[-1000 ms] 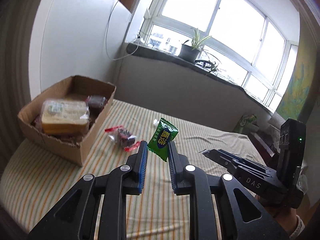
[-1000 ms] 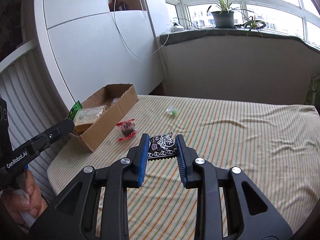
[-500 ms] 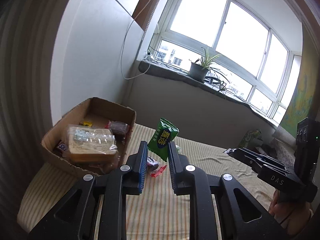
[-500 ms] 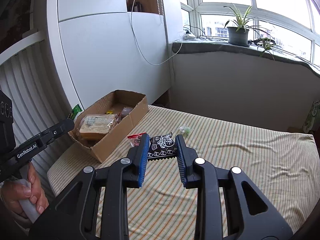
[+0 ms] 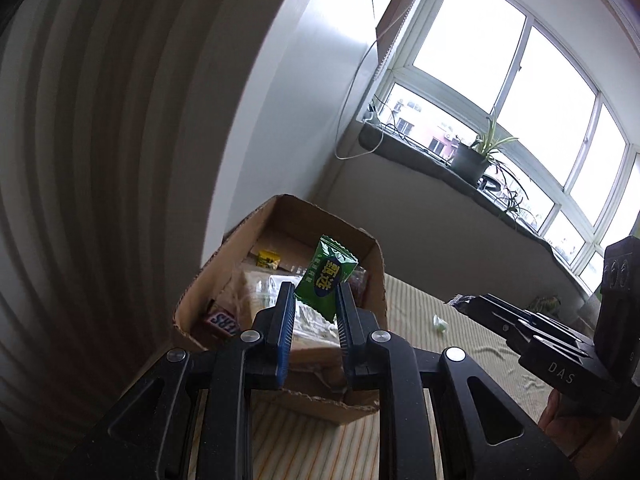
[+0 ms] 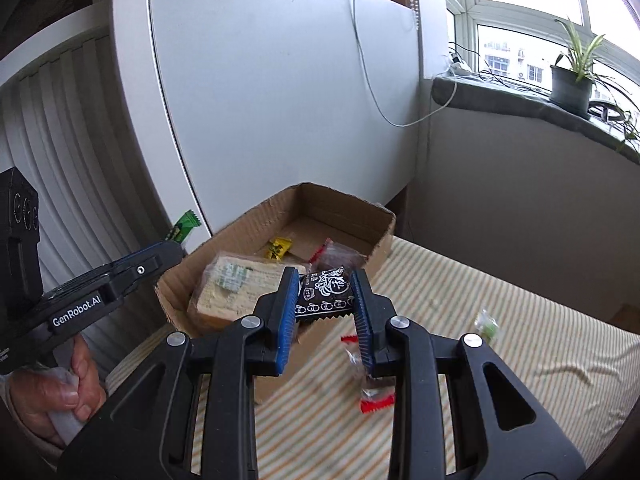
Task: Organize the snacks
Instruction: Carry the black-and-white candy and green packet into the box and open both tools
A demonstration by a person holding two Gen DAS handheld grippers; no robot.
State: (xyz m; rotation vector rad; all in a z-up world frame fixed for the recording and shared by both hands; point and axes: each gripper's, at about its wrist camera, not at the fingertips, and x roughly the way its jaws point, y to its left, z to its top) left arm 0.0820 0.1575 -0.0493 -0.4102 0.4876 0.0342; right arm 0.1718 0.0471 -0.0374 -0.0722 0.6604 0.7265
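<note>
Box [image 6: 256,216]: cardboard, I see wrapped bread [image 6: 236,284], yellow candy [image 6: 279,247], Snickers bar [image 5: 222,321] inside.
Left tool [image 5: 316,304]: clamps green packet [image 5: 326,276].
Right tool [image 6: 326,300]: clamps black packet [image 6: 326,295].

Sandwich pack [image 5: 316,324] partly hidden behind green packet [image 5: 326,276].

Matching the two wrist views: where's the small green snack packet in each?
Left wrist: small green snack packet at centre, clamped in the left tool, in front of the open brown cardboard box.
Right wrist: its green end shows at the left edge, sticking out past the left tool's tip, left of the box.
Shared landmark: the cardboard box.
</note>
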